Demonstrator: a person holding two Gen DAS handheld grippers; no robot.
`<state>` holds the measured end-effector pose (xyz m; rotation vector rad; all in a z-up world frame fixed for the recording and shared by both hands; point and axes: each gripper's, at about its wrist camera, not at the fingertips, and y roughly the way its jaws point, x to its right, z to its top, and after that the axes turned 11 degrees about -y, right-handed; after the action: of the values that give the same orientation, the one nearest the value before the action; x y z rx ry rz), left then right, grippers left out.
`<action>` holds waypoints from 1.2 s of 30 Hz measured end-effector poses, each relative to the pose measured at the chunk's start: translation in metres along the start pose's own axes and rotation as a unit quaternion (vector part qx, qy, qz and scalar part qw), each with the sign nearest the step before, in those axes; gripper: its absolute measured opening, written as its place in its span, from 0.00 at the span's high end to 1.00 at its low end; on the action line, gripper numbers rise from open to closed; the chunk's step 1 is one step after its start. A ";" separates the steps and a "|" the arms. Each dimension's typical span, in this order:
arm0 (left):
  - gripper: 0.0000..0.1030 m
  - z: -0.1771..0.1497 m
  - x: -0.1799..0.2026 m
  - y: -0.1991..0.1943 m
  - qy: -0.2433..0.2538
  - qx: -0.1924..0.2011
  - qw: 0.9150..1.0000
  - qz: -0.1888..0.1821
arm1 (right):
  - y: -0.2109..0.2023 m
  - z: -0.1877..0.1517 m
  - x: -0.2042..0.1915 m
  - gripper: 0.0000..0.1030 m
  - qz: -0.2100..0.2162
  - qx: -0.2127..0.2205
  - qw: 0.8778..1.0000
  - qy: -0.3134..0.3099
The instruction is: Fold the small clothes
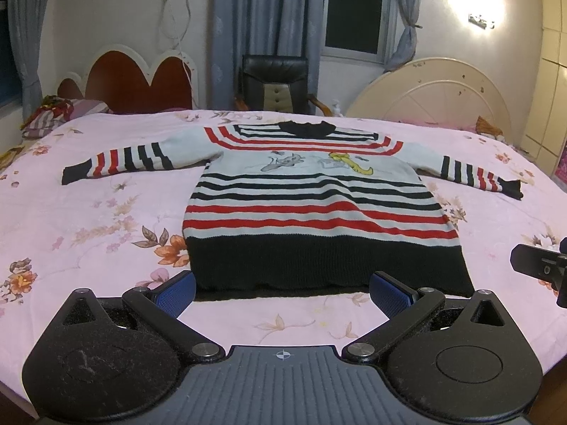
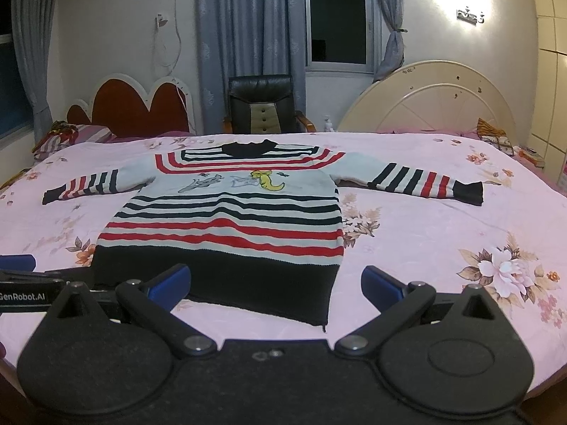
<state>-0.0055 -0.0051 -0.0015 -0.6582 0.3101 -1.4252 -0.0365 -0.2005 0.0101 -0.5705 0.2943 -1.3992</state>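
Note:
A small striped sweater (image 1: 312,205) in white, red and black lies flat on the pink floral bed, front up, both sleeves spread out sideways; it also shows in the right wrist view (image 2: 230,226). Its black hem faces me. My left gripper (image 1: 283,288) is open and empty, hovering just in front of the hem. My right gripper (image 2: 276,283) is open and empty, in front of the hem's right corner. The right gripper's body shows at the right edge of the left wrist view (image 1: 542,265).
The bed sheet (image 1: 88,219) extends all around the sweater. A striped pillow (image 1: 46,120) lies at the far left by a red headboard (image 1: 134,78). A black chair (image 1: 274,85) and a cream headboard (image 1: 436,95) stand behind the bed.

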 end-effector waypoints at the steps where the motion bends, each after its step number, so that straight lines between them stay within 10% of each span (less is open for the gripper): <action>1: 0.00 0.000 0.000 0.000 0.000 0.000 1.000 0.000 | 0.000 0.000 0.000 0.01 0.000 0.000 1.000 0.000; 36: 0.00 0.008 0.015 0.025 -0.024 -0.012 1.000 -0.016 | 0.006 -0.007 0.031 0.01 -0.025 -0.003 0.999 0.025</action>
<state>0.0217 -0.0177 -0.0075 -0.7192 0.2804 -1.4365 -0.0299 -0.2319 0.0047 -0.5512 0.3272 -1.4629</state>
